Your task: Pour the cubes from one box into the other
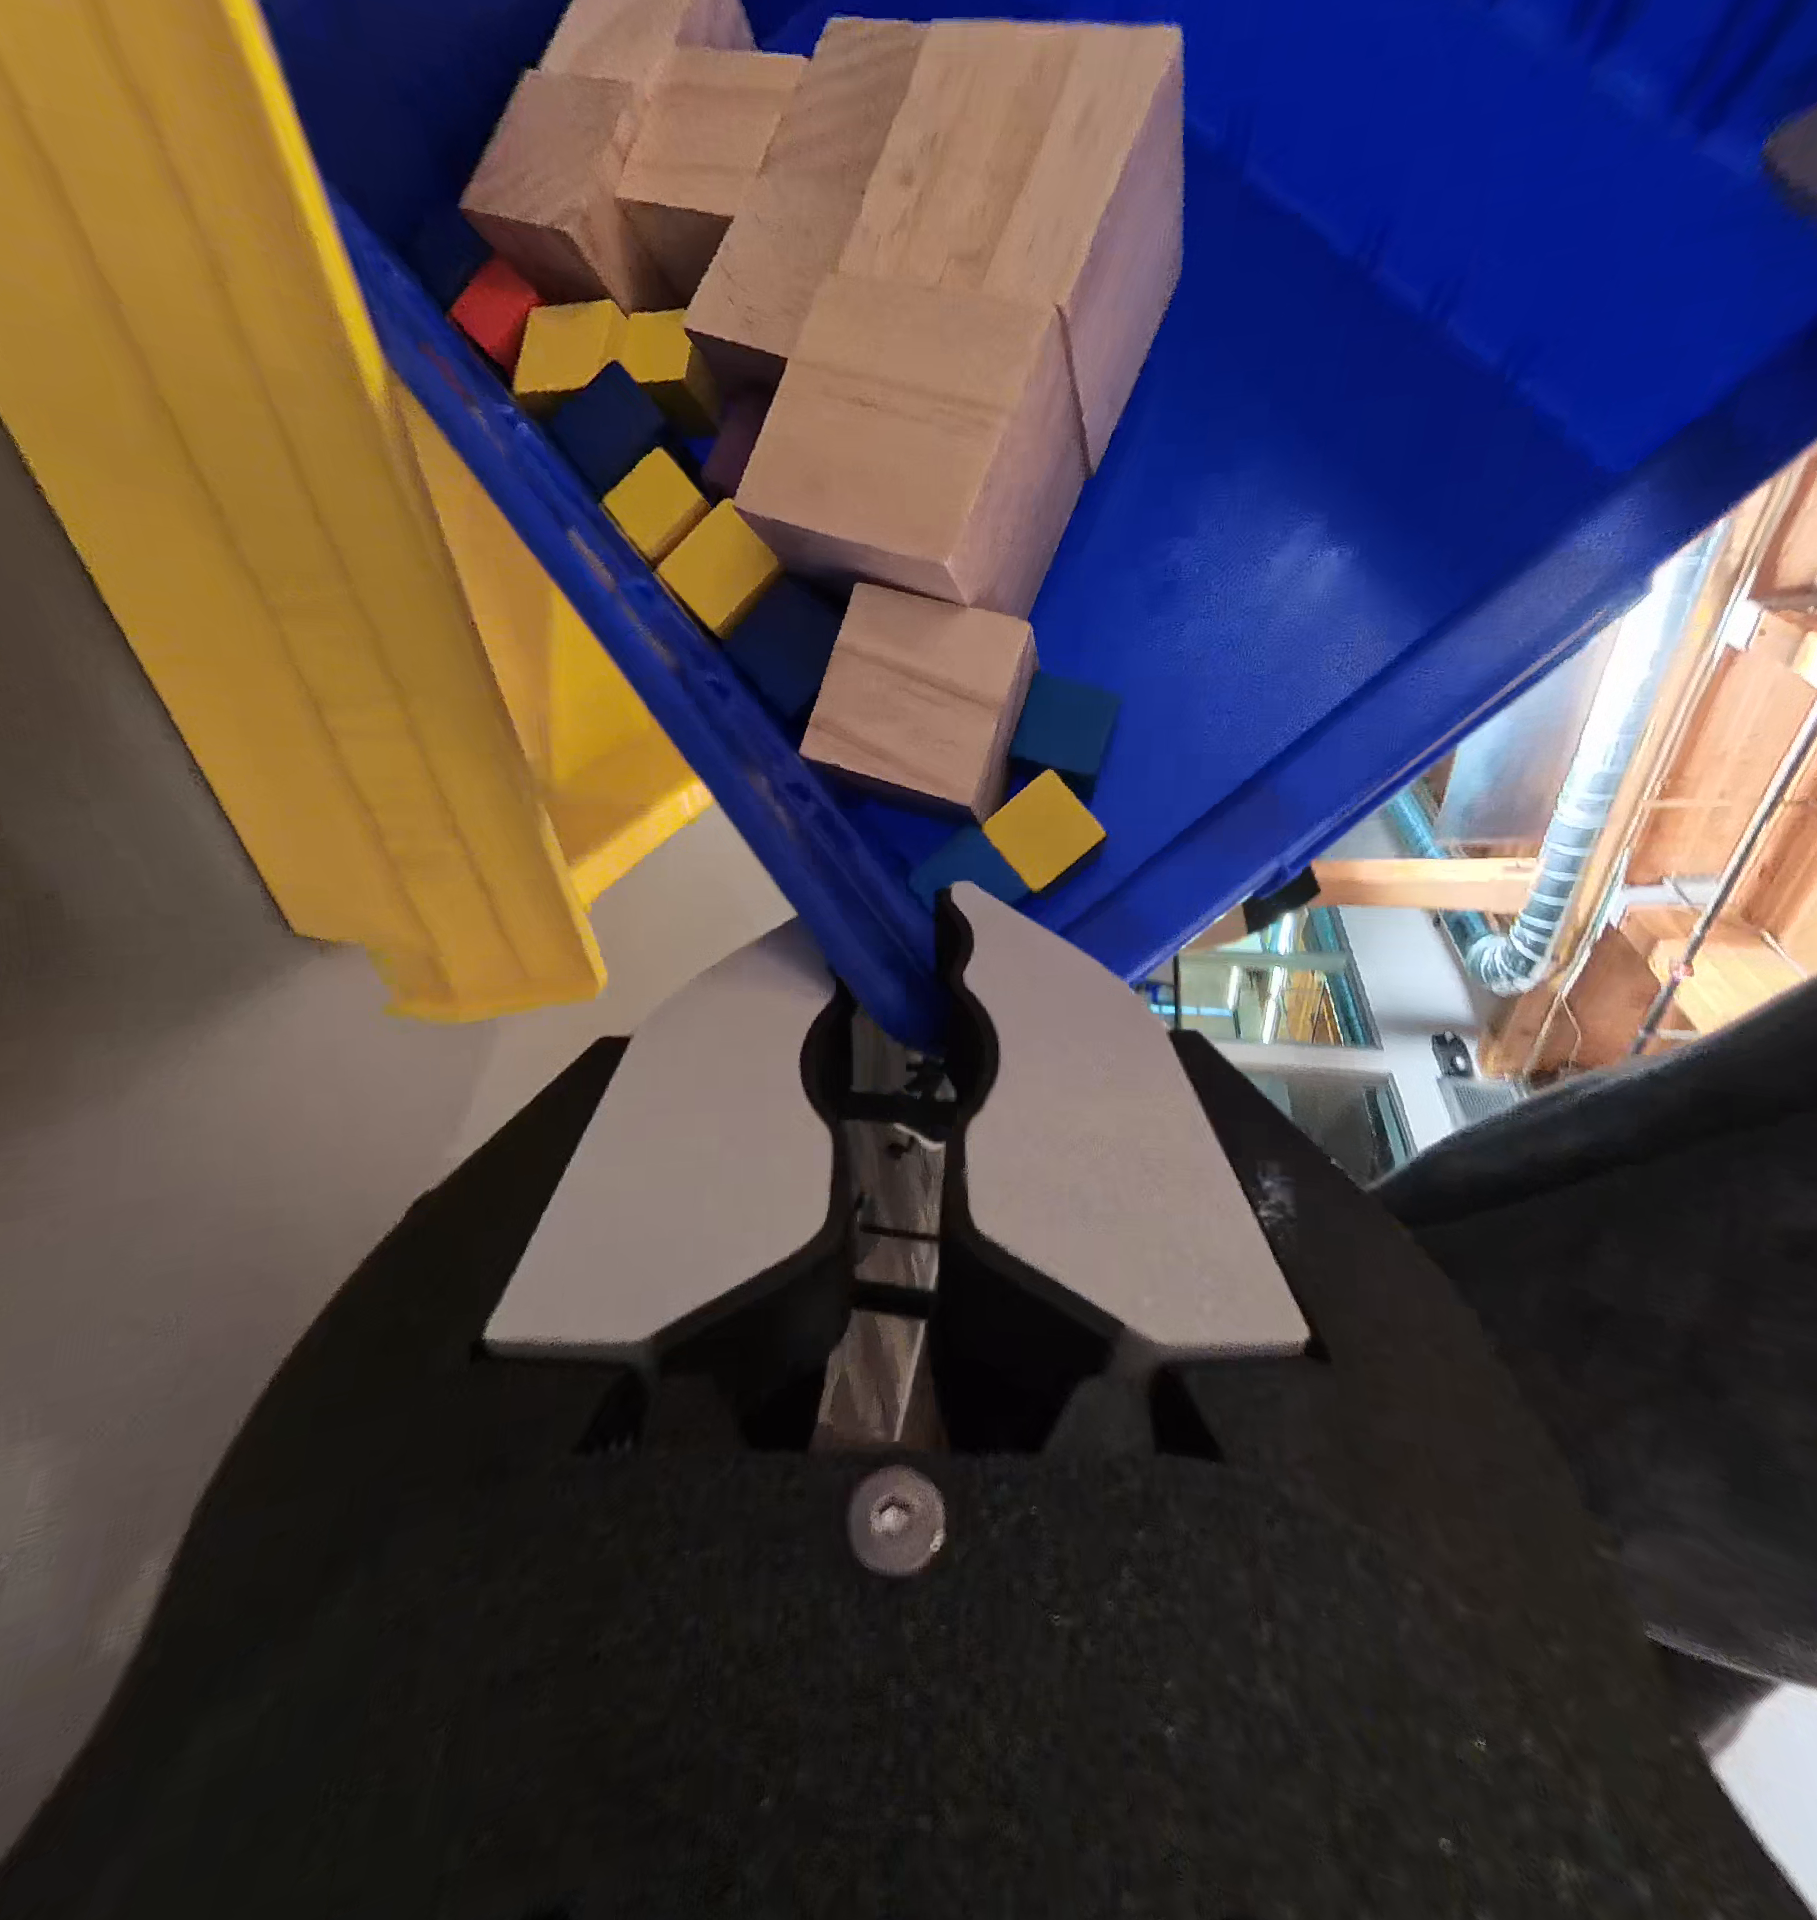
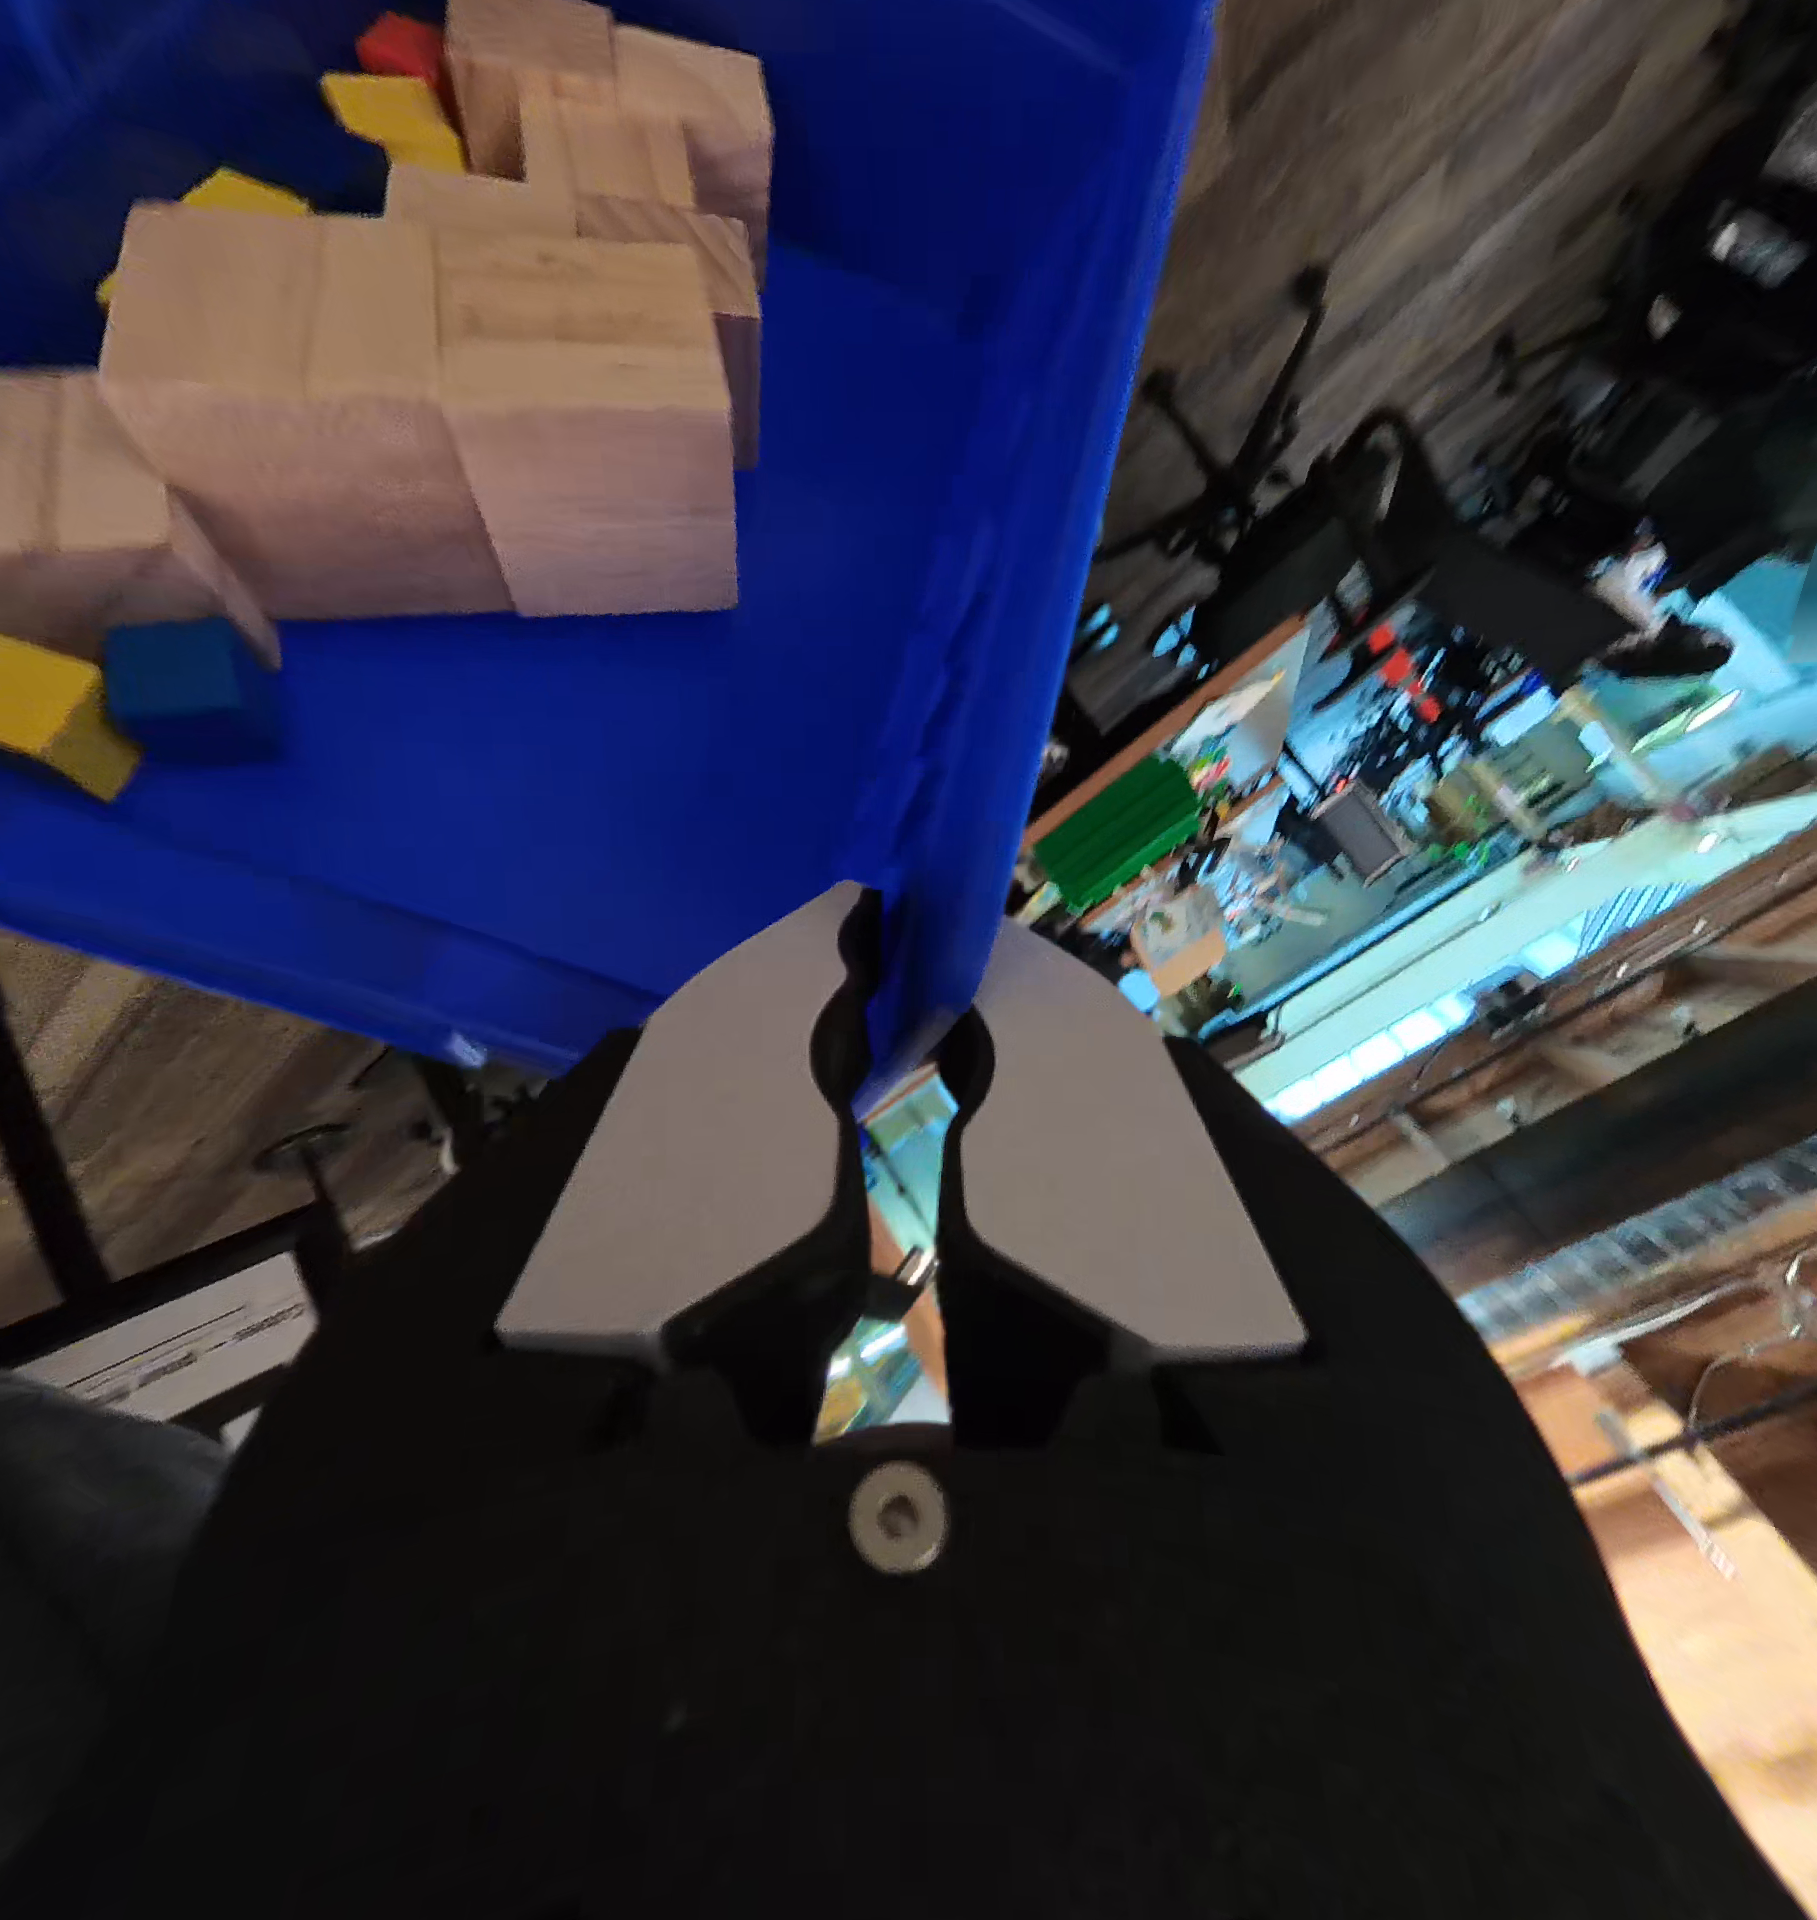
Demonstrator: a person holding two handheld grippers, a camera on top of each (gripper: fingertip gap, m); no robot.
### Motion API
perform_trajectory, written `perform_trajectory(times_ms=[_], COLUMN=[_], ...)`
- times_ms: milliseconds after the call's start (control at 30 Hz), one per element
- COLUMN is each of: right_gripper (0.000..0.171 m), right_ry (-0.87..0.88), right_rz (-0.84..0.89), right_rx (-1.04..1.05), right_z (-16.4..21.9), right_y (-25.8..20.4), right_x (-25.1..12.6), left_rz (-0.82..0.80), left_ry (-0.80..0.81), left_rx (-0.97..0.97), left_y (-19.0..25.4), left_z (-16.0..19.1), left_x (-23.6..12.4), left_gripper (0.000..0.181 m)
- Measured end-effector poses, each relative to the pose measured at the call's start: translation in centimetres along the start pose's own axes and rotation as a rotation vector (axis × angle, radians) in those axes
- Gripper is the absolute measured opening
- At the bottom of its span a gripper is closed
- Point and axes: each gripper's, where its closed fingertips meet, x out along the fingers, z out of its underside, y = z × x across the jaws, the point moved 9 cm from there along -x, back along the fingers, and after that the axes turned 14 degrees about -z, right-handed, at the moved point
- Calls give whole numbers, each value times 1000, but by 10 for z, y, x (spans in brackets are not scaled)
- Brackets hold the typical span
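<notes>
The blue box (image 1: 1351, 499) is tilted, both grippers clamped on its rim: the left gripper (image 1: 909, 935) at 6 o'clock of its view, the right gripper (image 2: 909, 951) likewise. Wooden cubes (image 1: 914, 457) and small coloured cubes (image 1: 717, 566) pile against its wall. The yellow box (image 1: 260, 520) lies at 10 o'clock on a pale surface (image 1: 104, 1195). The workshop (image 2: 1506, 831) behind is blurred.

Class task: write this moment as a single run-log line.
phase: pouring | left gripper: shut on blue box rim | right gripper: shut on opposite rim | cubes: piled inside tilted box | yellow box: alongside
</notes>
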Motion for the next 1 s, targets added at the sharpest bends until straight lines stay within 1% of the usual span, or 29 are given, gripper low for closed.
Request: perform_trajectory(times_ms=[100,133,200,333,433,500,633,800,900,1000], right_gripper=[8,8,8,7,5,3,3,3,4,4], right_ry=[104,156,264,473,588,574,453,385,332,289], right_rz=[31,61,118,185,221,247,333,438,448,436], right_rx=[-56,-92,-90,18,117,139,100,49,24,-2], right_z=[2,5,13,41,53,56,59,52,39,24], right_y=[-13,-20,-36,-67,-78,-83,-93,-92,-89,-86], right_x=[-3,-6,-3,22,33,31,14,3,7,13], left_rz=[12,13,-6,-76,-71,-26,109,274,308,287], left_ry=[50,59,94,193,234,228,205,201,200,194], left_rx=[-50,-49,-24,38,60,41,-13,-105,-158,-186], left_y=[-16,-19,-25,-36,-34,-32,-27,-21,-25,-31], left_z=[0,3,11,27,43,54,65,64,60,61], left_x=[-2,-2,-5,-2,8,19,34,60,74,79], left_gripper=[10,10,10,9,9,9,9,8,7,7])
